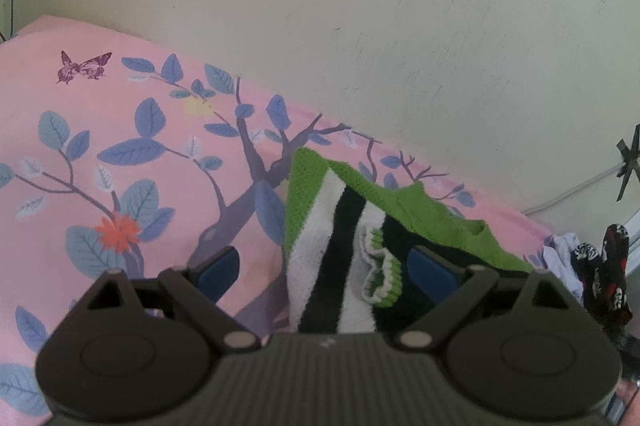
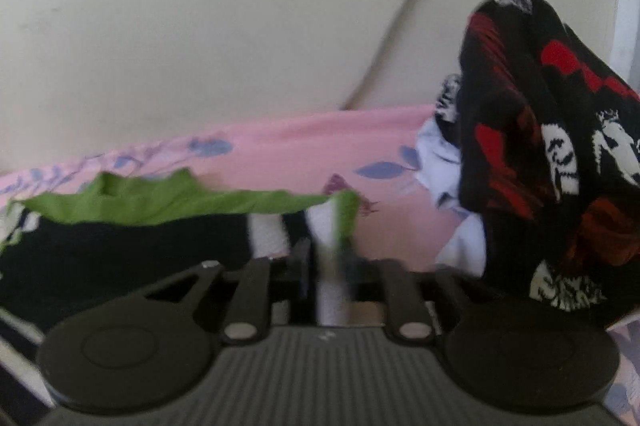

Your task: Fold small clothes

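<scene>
A small knit garment with green, white and black stripes (image 1: pixel 332 226) lies on the pink floral bedsheet (image 1: pixel 120 154). My left gripper (image 1: pixel 324 266) is open, its blue-padded fingers (image 1: pixel 218 272) spread either side of the garment's near part and frilled cuff (image 1: pixel 380 274). In the right wrist view the same garment (image 2: pixel 160 202) stretches to the left, and my right gripper (image 2: pixel 328 258) is shut on its right corner of green and white fabric. The view is blurred there.
A pile of other clothes, black with red and white print (image 2: pixel 560 162) over pale lilac fabric (image 2: pixel 444 162), sits at the right; it also shows in the left wrist view (image 1: pixel 604 266). A cream wall (image 1: pixel 360 26) rises behind the bed, with a cable (image 2: pixel 404 14) along it.
</scene>
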Action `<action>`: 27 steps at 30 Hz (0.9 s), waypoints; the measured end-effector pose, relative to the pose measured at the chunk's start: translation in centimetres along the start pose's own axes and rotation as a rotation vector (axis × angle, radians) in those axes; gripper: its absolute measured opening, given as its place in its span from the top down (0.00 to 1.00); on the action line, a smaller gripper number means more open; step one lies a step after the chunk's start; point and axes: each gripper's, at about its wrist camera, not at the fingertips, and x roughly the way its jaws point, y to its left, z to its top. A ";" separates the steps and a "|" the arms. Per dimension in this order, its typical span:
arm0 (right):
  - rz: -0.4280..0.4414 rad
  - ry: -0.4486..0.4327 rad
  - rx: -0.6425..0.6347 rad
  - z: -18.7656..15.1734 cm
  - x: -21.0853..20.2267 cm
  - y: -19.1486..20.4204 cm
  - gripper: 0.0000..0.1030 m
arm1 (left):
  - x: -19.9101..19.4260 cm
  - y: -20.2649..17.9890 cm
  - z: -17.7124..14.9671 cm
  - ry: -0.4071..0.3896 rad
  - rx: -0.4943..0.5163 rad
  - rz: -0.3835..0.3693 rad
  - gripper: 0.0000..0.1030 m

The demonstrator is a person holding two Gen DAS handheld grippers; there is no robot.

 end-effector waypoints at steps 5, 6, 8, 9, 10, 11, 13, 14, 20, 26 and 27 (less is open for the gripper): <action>0.101 -0.059 0.011 -0.4 -4.1 1.6 0.35 | -0.3 -1.1 -0.2 -0.011 0.047 -0.011 0.08; 0.137 -0.052 0.011 -0.4 -4.6 2.1 0.37 | -0.1 -1.3 -0.3 -0.007 0.060 -0.003 0.08; 0.215 -0.025 0.001 -0.4 -4.5 3.9 0.44 | 0.2 -1.7 -0.6 -0.006 0.081 0.028 0.08; 0.256 -0.004 -0.015 -0.3 -4.3 5.0 0.47 | 0.3 -1.8 -0.6 -0.007 0.083 0.044 0.09; 0.291 0.013 -0.034 -0.3 -4.1 6.4 0.53 | 0.3 -1.7 -0.6 -0.008 0.079 0.052 0.09; 0.332 0.027 -0.057 -0.3 -3.7 8.1 0.56 | 0.2 -1.4 -0.5 -0.010 0.067 0.050 0.09; 0.405 0.042 -0.106 -0.4 -3.2 11.6 0.57 | -0.2 -0.6 -0.1 -0.019 0.030 0.037 0.09; 0.433 0.044 -0.132 -0.5 -2.9 13.2 0.57 | -0.5 -0.2 0.1 -0.025 0.012 0.029 0.09; 0.550 0.172 -0.182 -0.8 1.9 20.6 0.55 | -1.3 1.0 0.8 -0.040 -0.051 -0.012 0.09; 0.710 0.168 -0.325 -2.4 -0.3 22.3 0.48 | -1.6 0.6 0.9 -0.044 -0.044 -0.029 0.09; 0.720 0.158 -0.301 -2.1 -0.7 21.4 0.50 | -1.6 0.5 0.8 -0.044 -0.041 -0.031 0.09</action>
